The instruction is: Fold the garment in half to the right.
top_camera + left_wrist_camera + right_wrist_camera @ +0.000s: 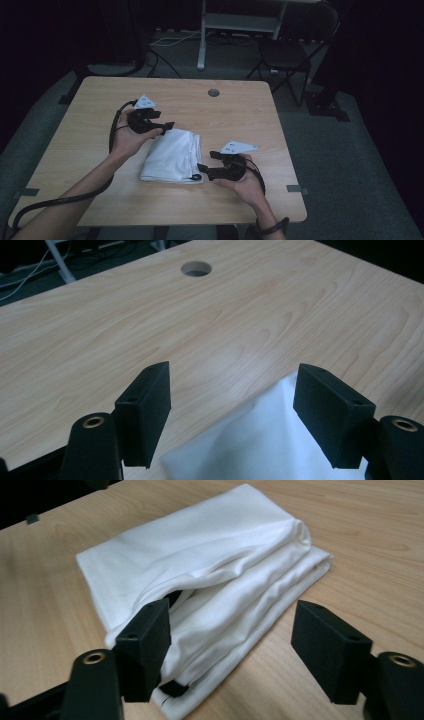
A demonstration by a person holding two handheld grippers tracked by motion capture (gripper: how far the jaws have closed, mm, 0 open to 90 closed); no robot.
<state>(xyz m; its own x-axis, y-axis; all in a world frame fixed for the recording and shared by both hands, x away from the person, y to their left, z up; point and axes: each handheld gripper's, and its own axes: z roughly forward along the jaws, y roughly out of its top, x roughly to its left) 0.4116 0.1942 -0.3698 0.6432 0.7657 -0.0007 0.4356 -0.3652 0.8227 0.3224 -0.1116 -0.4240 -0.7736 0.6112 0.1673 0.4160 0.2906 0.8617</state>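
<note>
the folded white cloth (pixel 172 156) lies just below the middle of the high view, on the wooden table (pixel 75 145), a thick rectangular bundle with its layered edges toward the lower right. the left gripper (pixel 167 125) sits at the cloth's upper left corner, and in the left gripper view its jaws stand wide apart with only a corner of the cloth (pixel 260 440) showing low between them and nothing pressed by either pad, so it is released. the right gripper (pixel 200 169) is at the cloth's lower right corner; in the right gripper view its jaws are also spread, the left pad resting against the folds of the cloth (pixel 200 565) and the right pad over bare wood, so it too grasps nothing. judging from this, the fold looks finished and both grippers have let go at opposite corners: the step in hand is the release after laying the bundle down. the next move probably calls for drawing both grippers clear without dragging the loose layers, since the right gripper's pad is close to the open folds and a small black tab (pixel 175 687) at the near edge could catch. if another fold is wanted, each gripper would need to close on a full stack of layers.
</note>
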